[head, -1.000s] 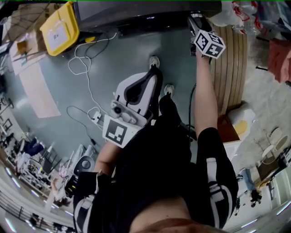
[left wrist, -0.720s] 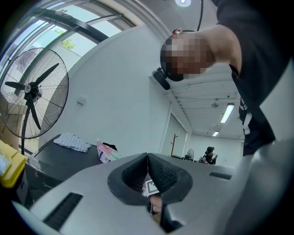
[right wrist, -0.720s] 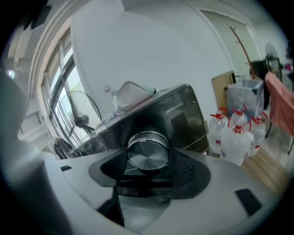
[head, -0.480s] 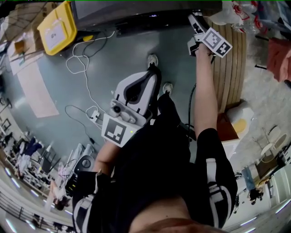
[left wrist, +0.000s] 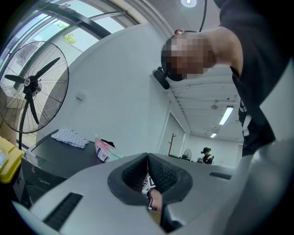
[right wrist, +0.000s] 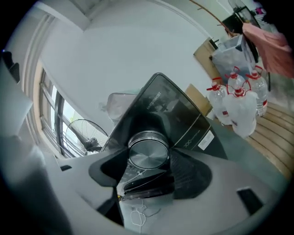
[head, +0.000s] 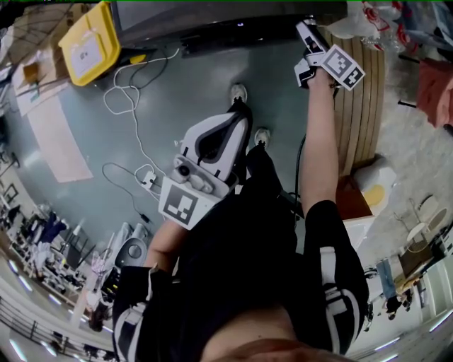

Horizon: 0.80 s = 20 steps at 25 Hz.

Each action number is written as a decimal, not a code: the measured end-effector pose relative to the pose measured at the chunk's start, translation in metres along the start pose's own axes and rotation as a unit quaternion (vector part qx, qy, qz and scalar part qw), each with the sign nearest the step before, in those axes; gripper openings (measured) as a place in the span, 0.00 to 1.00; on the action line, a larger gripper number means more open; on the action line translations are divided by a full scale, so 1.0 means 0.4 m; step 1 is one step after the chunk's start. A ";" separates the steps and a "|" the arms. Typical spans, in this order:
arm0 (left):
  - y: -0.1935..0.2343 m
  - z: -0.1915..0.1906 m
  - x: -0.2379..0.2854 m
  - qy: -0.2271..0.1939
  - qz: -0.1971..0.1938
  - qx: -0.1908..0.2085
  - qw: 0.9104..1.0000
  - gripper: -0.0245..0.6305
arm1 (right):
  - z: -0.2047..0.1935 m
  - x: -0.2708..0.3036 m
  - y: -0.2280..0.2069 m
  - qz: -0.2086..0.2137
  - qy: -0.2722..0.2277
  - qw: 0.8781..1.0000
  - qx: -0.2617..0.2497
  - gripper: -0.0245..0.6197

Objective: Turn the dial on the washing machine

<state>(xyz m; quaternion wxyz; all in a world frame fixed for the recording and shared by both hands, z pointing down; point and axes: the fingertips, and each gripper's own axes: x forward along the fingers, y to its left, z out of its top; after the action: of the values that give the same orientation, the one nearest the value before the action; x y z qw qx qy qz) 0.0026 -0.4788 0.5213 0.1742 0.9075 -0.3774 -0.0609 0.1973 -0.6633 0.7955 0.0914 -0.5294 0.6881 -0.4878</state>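
The dark washing machine (head: 212, 21) runs along the top of the head view. My right gripper (head: 306, 32) reaches up to its front panel at arm's length. In the right gripper view the round brushed-silver dial (right wrist: 146, 149) fills the gap between the two dark jaws, and the right gripper (right wrist: 148, 159) is shut on it. The dial itself is hidden in the head view. My left gripper (head: 237, 117) hangs low near my body, away from the machine. In its own view the left gripper (left wrist: 147, 158) points up into the room, shut on nothing.
A yellow bin (head: 92, 42) and a loose white cable (head: 127, 99) lie on the grey floor left of the machine. A slatted wooden platform (head: 361, 106) stands right of my arm, with water bottles (right wrist: 239, 103) on it. A standing fan (left wrist: 32, 87) is nearby.
The right gripper has twisted on the dial: its marker cube swung rightward and tilted. The left gripper has stayed where it was.
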 end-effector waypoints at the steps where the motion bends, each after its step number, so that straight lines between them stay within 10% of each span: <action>1: 0.000 0.003 -0.001 -0.001 -0.001 0.003 1.000 0.07 | -0.001 -0.001 0.002 -0.005 -0.001 1.000 -0.014 0.52; 9: -0.111 0.079 -0.082 -0.020 0.002 0.030 0.999 0.07 | -0.040 -0.192 0.081 -0.051 0.019 0.992 -0.117 0.54; 20: -0.572 0.272 -0.425 -0.064 0.025 0.105 0.992 0.07 | -0.028 -0.882 0.604 -0.013 -0.072 0.954 -0.292 0.13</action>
<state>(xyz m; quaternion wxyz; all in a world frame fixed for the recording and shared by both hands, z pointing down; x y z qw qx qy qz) 0.0075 -0.2384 0.3334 0.0549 0.9053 -0.4147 -0.0741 0.1847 -0.3771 0.4780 -0.0244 -0.5759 0.7850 -0.2270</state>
